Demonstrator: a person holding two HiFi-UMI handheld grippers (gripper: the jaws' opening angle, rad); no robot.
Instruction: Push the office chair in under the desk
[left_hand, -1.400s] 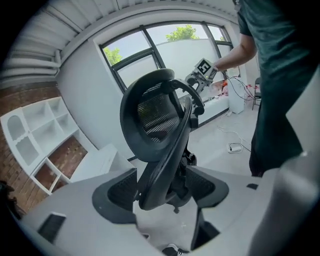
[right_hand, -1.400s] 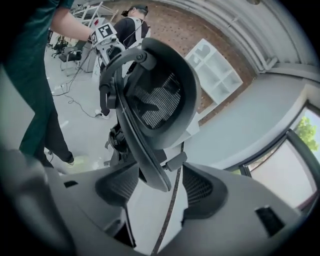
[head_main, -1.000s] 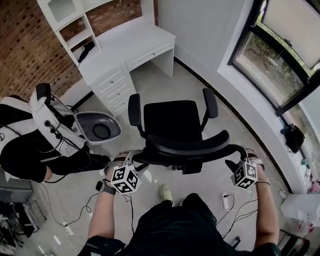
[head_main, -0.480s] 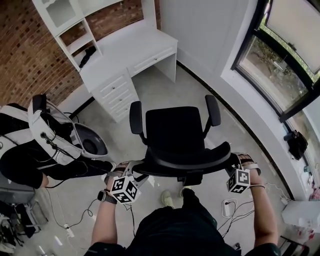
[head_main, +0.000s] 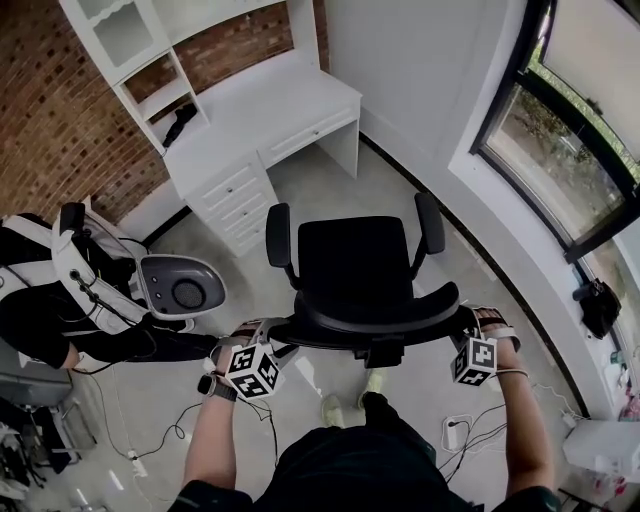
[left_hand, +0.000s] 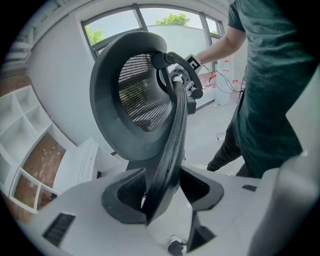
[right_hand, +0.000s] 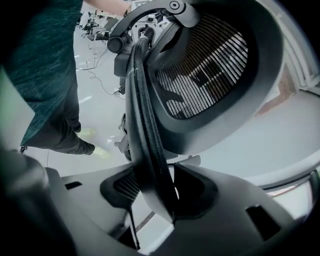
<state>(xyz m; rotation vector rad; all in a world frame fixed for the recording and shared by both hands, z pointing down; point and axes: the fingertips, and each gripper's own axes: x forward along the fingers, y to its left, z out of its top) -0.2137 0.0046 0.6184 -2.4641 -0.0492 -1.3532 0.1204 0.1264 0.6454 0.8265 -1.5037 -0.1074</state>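
Closing on the backrest (head_main: 375, 318) rim, one at each end: left gripper (left_hand: 162, 190) and right gripper (right_hand: 152, 192), mesh edge wedged between the pads of each.

Best to finish both squeezes evenly before shoving. Then push level and with equal force, to roll the chair (head_main: 355, 262) straight without swivel. Aim for the knee gap right of the drawers (head_main: 235, 190), with the desk (head_main: 262, 108) well apart, ahead and slightly left.

Seen only from the head view: desk, gap, armrests, and a person (head_main: 60, 300) low at the left, likely worth a wide berth. Seen only from the gripper views: pad contact on the rim.
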